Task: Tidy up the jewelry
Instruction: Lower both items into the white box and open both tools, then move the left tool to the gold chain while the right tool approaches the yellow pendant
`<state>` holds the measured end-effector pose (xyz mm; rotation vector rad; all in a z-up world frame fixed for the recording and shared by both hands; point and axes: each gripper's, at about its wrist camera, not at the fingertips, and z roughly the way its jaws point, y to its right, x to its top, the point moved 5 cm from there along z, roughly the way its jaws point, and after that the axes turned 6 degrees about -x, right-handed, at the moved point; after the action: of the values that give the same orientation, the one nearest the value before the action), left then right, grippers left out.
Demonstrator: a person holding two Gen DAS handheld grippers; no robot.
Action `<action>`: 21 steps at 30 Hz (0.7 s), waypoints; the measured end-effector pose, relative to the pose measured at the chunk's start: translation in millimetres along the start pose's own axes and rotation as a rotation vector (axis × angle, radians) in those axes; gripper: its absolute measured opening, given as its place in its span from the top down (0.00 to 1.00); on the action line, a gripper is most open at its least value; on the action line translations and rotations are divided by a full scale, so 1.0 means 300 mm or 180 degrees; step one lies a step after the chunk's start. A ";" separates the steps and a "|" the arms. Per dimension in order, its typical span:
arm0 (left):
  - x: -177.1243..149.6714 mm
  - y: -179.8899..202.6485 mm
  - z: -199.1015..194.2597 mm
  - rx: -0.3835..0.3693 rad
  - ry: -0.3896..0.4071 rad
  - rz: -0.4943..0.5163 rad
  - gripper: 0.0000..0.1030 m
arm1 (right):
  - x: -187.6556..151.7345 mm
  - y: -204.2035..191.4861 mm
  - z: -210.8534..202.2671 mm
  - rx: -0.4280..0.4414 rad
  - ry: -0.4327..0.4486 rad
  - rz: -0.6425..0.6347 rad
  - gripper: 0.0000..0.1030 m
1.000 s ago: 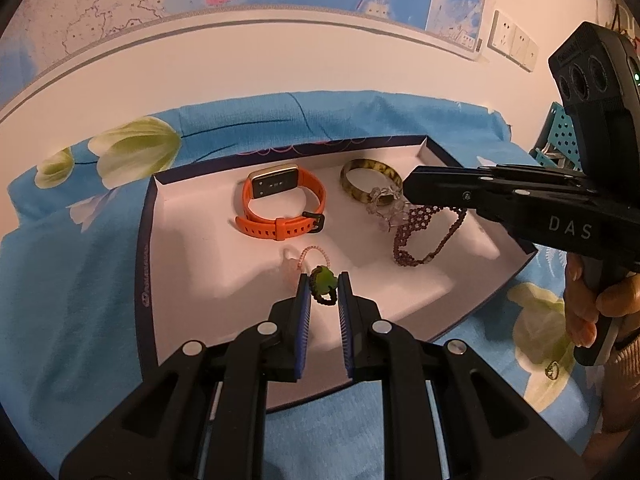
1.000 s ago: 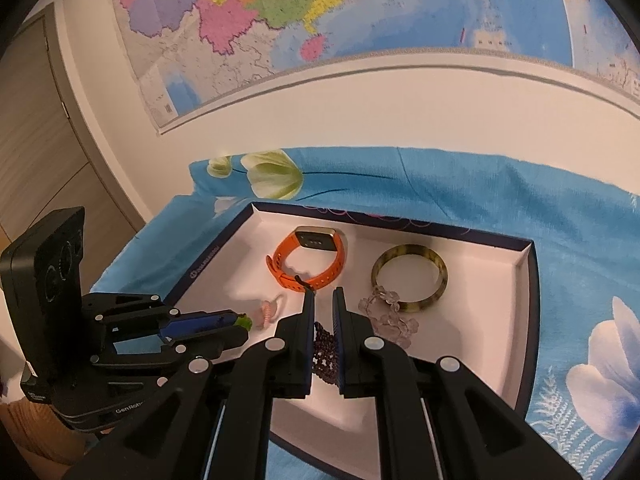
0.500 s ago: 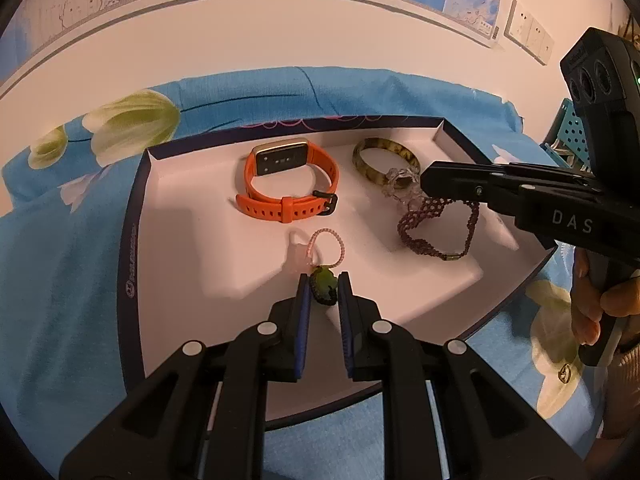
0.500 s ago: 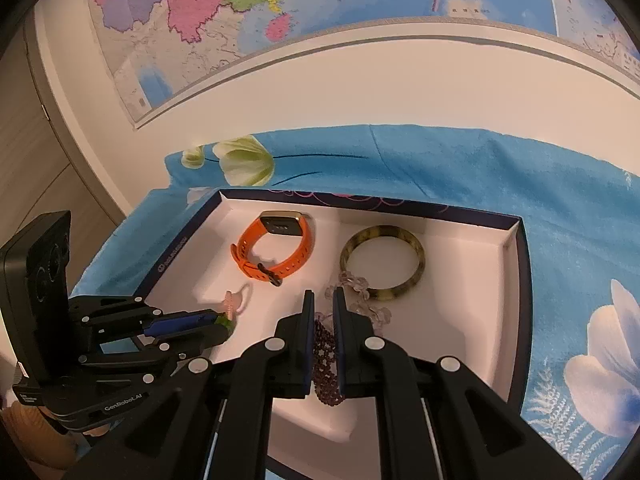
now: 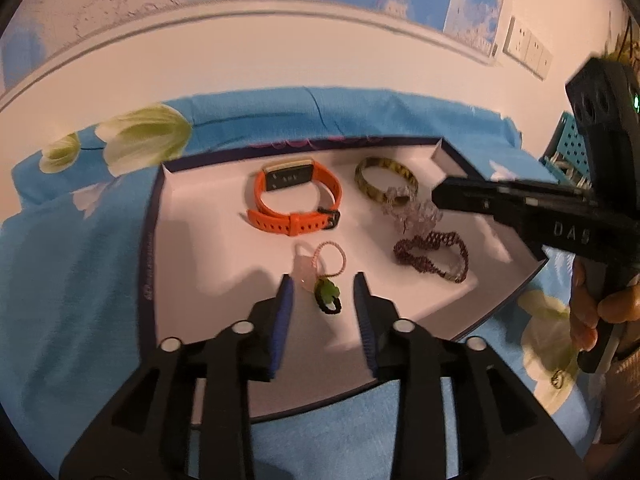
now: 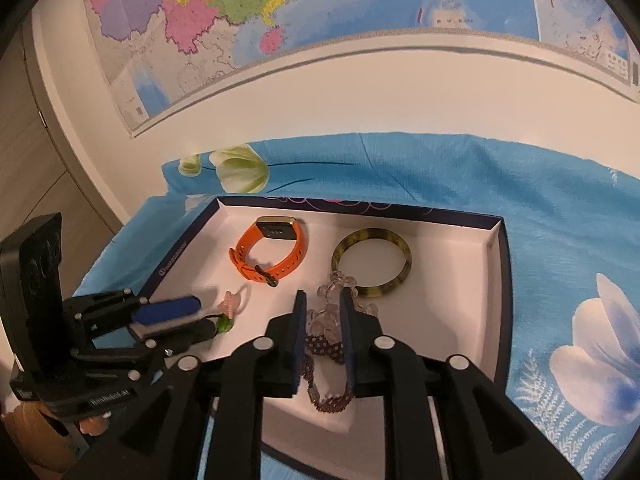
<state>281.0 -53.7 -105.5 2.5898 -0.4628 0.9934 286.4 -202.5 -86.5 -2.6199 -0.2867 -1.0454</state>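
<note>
A dark-rimmed white tray (image 5: 147, 256) (image 6: 506, 280) holds an orange watch (image 5: 296, 200) (image 6: 276, 252), a mottled bangle (image 5: 386, 182) (image 6: 374, 260), a clear crystal bracelet (image 5: 416, 214) (image 6: 336, 288) and a pink bead bracelet (image 5: 330, 258). My left gripper (image 5: 323, 284) (image 6: 208, 318) is opening; the green charm bracelet (image 5: 328, 294) (image 6: 225, 324) lies loose on the tray floor between its blue pads. The jaws of my right gripper (image 6: 323, 304) (image 5: 440, 196) are opening slightly over the maroon beaded bracelet (image 6: 330, 396) (image 5: 432, 254), which rests flat on the tray.
The tray sits on a blue floral cloth (image 6: 560, 208) against a white wall with a map (image 6: 280, 8). Wall sockets (image 5: 528, 46) and a teal perforated crate (image 5: 568, 148) are at the right. A person's hand (image 5: 592, 312) holds the right gripper. A wooden cabinet (image 6: 36, 160) stands at the left.
The left jaws have spread and let go of the green charm bracelet, which now lies on the tray. The right jaws have parted a little and the maroon bracelet has settled flat.
</note>
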 end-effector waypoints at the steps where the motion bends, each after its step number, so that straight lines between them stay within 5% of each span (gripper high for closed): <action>1: 0.005 -0.002 -0.019 -0.0007 0.0051 -0.0005 0.66 | -0.003 -0.003 -0.015 0.0003 0.0022 -0.0010 0.83; 12: -0.032 -0.026 -0.261 -0.0009 0.0515 0.0004 0.57 | -0.067 -0.042 -0.176 0.0110 0.0215 -0.0079 0.58; 21: -0.165 -0.051 -0.351 0.0091 0.0484 0.0043 0.57 | -0.208 -0.101 -0.231 0.0171 0.0106 -0.0203 0.58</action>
<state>191.4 12.3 -68.2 2.5149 -0.4301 1.1991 188.9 -203.1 -75.9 -2.5585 -0.3877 -1.0855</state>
